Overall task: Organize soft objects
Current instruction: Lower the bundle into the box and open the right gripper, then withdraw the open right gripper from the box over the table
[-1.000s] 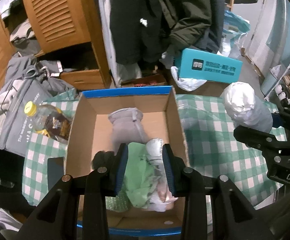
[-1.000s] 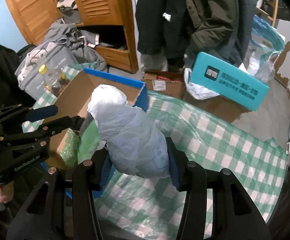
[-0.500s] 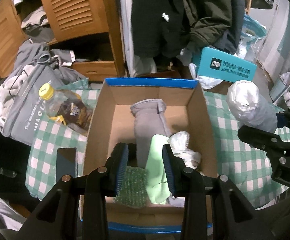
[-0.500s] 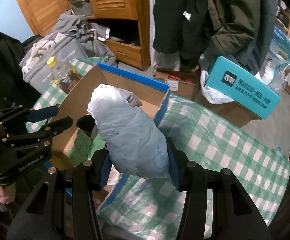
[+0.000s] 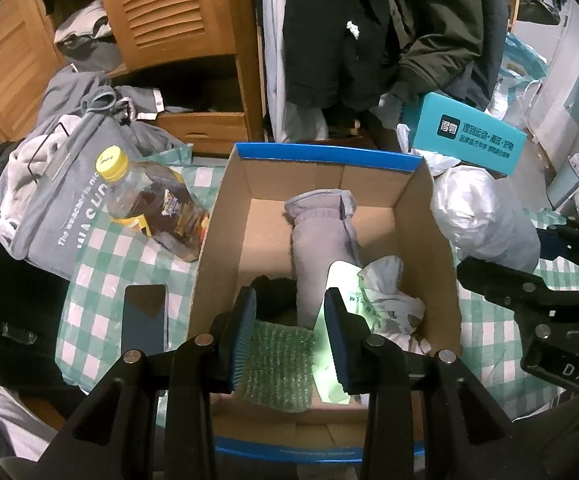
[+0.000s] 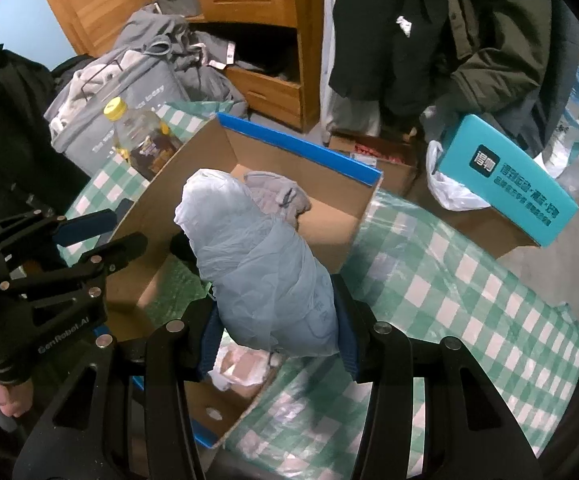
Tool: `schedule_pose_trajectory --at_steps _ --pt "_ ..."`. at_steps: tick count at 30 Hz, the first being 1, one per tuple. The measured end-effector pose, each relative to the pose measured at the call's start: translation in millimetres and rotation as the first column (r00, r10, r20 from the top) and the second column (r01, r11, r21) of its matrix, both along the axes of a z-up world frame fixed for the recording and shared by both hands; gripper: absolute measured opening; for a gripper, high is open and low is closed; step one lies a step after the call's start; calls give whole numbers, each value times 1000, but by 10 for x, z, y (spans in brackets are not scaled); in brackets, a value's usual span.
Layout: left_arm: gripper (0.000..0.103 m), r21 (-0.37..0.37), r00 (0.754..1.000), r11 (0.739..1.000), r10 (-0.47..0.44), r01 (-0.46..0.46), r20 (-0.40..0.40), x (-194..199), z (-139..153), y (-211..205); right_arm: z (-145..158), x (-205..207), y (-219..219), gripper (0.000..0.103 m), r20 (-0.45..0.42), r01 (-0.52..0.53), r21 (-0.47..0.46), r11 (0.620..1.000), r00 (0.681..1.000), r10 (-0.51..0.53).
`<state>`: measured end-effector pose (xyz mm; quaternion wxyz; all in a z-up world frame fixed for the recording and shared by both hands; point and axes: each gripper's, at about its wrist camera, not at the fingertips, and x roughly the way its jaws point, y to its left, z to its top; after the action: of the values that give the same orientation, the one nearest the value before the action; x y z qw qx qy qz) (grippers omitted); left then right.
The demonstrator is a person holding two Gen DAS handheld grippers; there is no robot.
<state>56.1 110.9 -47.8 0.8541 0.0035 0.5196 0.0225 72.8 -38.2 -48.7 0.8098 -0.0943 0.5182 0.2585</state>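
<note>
1. The left gripper (image 5: 289,332) hangs over the near end of the box (image 5: 225,216) with its jaws apart and nothing between them, just the box contents showing through the gap.
2. The right gripper (image 6: 275,330) is clamped on a pale blue plastic bundle (image 6: 265,268). The bundle sticks out forward, up past the fingers, and sits above the right side of the box.
3. Inside the box: a grey sock (image 5: 321,240) lying lengthwise down the middle, a green cloth (image 5: 339,312) just right of it, and a white bag (image 5: 385,296) bunched against the right wall.
4. There's also green bubble wrap (image 5: 277,364) at the near end and something black (image 5: 271,296) just behind it. Can't tell what the black thing is.
5. The box sits on a green checked cloth (image 6: 469,320).
6. A bottle (image 5: 149,204) with a yellow cap lies tilted against the box's left wall, and a dark phone (image 5: 145,320) lies flat nearer the camera on the same side.
7. A teal carton (image 6: 505,180) sits off the table, beyond the box to the right.
</note>
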Motion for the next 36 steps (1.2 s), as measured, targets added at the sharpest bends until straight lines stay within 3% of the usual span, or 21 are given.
schedule_pose_trajectory --at_steps 5,10,16,20,24,36 --pt "38 2 1000 1000 12 -12 -3 -10 7 47 -10 18 83 50 -6 -6 4 1000 1000 6" --pt "57 10 999 999 30 -31 14 -38 46 97 -3 37 106 55 -5 3 16 1000 1000 -3" --pt "63 8 999 999 41 -41 16 -53 59 136 -1 33 121 59 -6 5 15 1000 1000 -5" --pt "70 13 999 999 38 -39 30 -71 99 112 22 28 101 69 6 14 20 1000 1000 -14" --pt "77 17 999 999 36 -37 39 -107 142 78 77 18 42 69 17 28 25 999 999 -29" --pt "85 13 999 1000 10 -11 48 -182 280 -58 362 -153 -241 74 94 75 44 996 992 -79"
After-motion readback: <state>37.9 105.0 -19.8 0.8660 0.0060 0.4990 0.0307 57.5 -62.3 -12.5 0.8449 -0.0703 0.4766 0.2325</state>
